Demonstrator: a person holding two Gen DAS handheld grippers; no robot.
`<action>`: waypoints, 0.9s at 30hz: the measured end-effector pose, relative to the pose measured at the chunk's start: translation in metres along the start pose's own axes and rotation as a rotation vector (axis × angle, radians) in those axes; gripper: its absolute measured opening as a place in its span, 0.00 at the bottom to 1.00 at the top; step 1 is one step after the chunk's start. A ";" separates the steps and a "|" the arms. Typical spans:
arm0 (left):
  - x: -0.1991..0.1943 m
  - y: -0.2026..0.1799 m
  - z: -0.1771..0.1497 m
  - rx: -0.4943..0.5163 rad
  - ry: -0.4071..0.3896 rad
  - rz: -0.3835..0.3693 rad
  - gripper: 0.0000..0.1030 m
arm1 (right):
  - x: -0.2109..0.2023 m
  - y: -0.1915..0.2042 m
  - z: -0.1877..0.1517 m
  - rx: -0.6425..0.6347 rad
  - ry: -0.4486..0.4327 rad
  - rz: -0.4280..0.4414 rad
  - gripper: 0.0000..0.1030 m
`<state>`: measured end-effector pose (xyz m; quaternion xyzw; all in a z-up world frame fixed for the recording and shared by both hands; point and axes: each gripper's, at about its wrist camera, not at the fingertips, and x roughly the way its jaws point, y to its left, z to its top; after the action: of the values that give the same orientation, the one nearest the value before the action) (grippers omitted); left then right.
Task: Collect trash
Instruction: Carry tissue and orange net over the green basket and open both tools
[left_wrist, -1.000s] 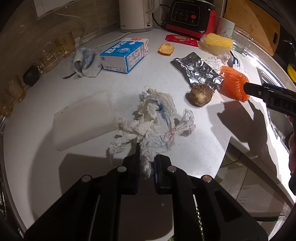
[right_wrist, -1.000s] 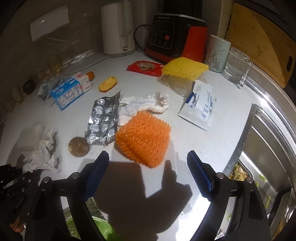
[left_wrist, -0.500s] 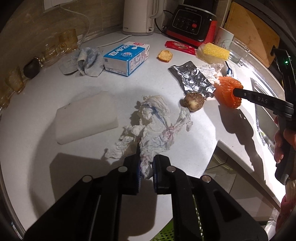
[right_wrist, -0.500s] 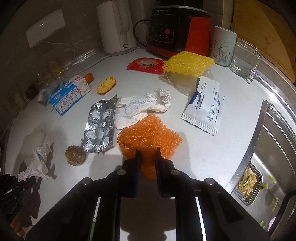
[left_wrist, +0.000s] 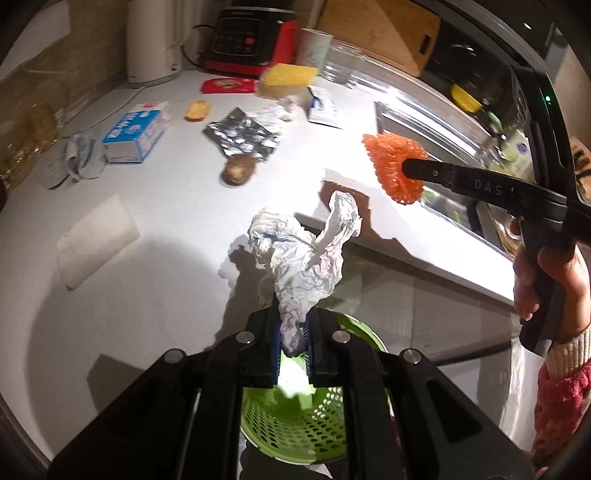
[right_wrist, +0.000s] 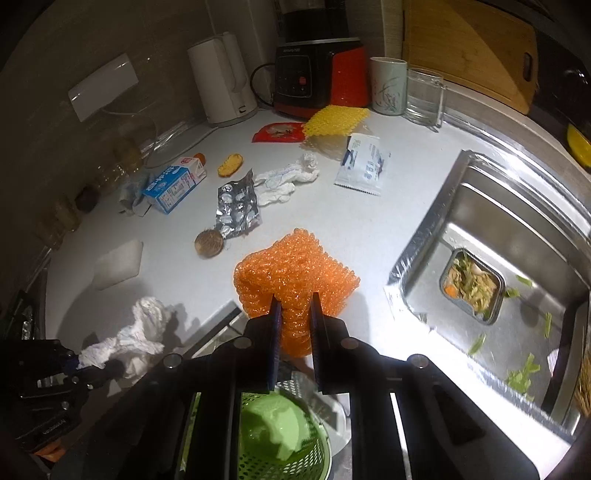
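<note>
Crumpled tissue (left_wrist: 306, 258) is gripped upright by left gripper (left_wrist: 293, 343), orange foam net (right_wrist: 295, 273) pinched by right gripper (right_wrist: 295, 332), both above green basket (left_wrist: 295, 428).

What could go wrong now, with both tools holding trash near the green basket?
1. The left tool pinches only one end of the crumpled white paper towel; the loose part may catch on the white counter edge and miss the green perforated basket.
2. The orange foam net in the right tool is springy and could slip out.
</note>
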<state>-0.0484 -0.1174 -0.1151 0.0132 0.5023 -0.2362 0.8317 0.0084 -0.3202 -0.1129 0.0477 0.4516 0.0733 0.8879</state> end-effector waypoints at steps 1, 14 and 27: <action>0.002 -0.006 -0.005 0.024 0.022 -0.034 0.09 | -0.006 0.000 -0.008 0.018 0.003 -0.004 0.15; 0.059 -0.049 -0.073 0.283 0.332 -0.165 0.21 | -0.034 0.022 -0.133 0.167 0.115 -0.110 0.15; 0.022 -0.031 -0.055 0.263 0.205 -0.079 0.77 | -0.037 0.047 -0.157 0.158 0.142 -0.102 0.17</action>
<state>-0.0982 -0.1385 -0.1543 0.1260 0.5493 -0.3298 0.7574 -0.1445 -0.2771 -0.1682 0.0891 0.5198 -0.0045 0.8496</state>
